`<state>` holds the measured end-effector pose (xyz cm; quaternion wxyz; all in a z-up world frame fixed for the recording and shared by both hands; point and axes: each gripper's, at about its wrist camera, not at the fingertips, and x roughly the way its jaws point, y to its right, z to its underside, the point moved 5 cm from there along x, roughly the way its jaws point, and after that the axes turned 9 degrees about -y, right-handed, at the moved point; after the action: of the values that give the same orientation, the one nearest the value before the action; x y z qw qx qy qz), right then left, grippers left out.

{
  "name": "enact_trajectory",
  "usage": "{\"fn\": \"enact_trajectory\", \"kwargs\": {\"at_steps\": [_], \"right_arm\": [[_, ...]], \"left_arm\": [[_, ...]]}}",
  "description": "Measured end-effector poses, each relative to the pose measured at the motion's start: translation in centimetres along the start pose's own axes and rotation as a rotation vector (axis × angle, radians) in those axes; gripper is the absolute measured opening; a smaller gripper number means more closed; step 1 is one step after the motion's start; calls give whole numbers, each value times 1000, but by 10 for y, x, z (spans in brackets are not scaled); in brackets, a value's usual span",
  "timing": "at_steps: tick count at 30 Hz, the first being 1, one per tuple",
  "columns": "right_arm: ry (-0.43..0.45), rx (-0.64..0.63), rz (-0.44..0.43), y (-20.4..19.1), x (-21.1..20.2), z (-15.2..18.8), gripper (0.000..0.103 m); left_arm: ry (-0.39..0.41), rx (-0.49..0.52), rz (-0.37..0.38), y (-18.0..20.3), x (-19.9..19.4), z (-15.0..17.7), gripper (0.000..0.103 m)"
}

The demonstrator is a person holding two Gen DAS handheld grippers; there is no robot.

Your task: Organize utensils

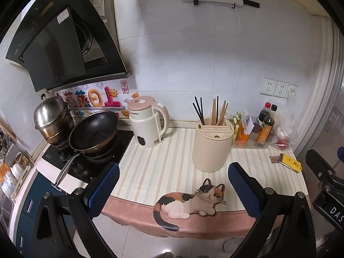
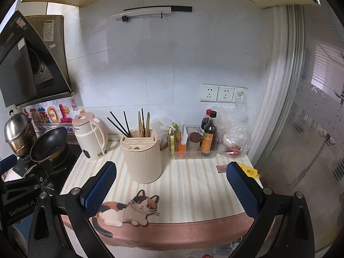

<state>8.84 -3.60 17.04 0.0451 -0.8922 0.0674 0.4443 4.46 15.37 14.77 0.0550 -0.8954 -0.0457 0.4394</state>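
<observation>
A cream round utensil holder [image 1: 211,148] stands on the striped counter mat [image 1: 159,167]; it also shows in the right wrist view [image 2: 143,157]. Black chopsticks [image 1: 198,111] and wooden chopsticks [image 1: 219,112] stand upright in its slots, also seen in the right wrist view as black chopsticks [image 2: 120,123] and wooden chopsticks [image 2: 144,123]. My left gripper [image 1: 173,174] is open and empty, held in front of the counter edge. My right gripper [image 2: 171,172] is open and empty, also in front of the counter, to the right of the holder.
A cream kettle [image 1: 148,124] stands left of the holder. A stove with a frying pan [image 1: 94,131] and a steel pot [image 1: 53,120] is at far left. A tray of sauce bottles [image 1: 255,133] and a plastic bag [image 2: 234,137] sit at back right. A yellow object [image 1: 290,162] lies right.
</observation>
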Motion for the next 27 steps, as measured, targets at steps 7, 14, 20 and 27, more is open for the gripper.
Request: {"fn": "enact_trajectory", "kwargs": {"at_steps": [7, 14, 20, 27], "right_arm": [[-9, -5, -2, -2, 3, 0, 103], [-22, -5, -2, -1, 8, 2, 103], [-22, -8, 0, -1, 9, 2, 103], [-25, -6, -1, 0, 11, 2, 103]], "left_arm": [[-5, 1, -6, 1, 1, 1, 103], [-7, 1, -4, 1, 2, 1, 103], [-9, 3, -3, 1, 2, 1, 103], [-10, 2, -4, 1, 3, 1, 103]]}}
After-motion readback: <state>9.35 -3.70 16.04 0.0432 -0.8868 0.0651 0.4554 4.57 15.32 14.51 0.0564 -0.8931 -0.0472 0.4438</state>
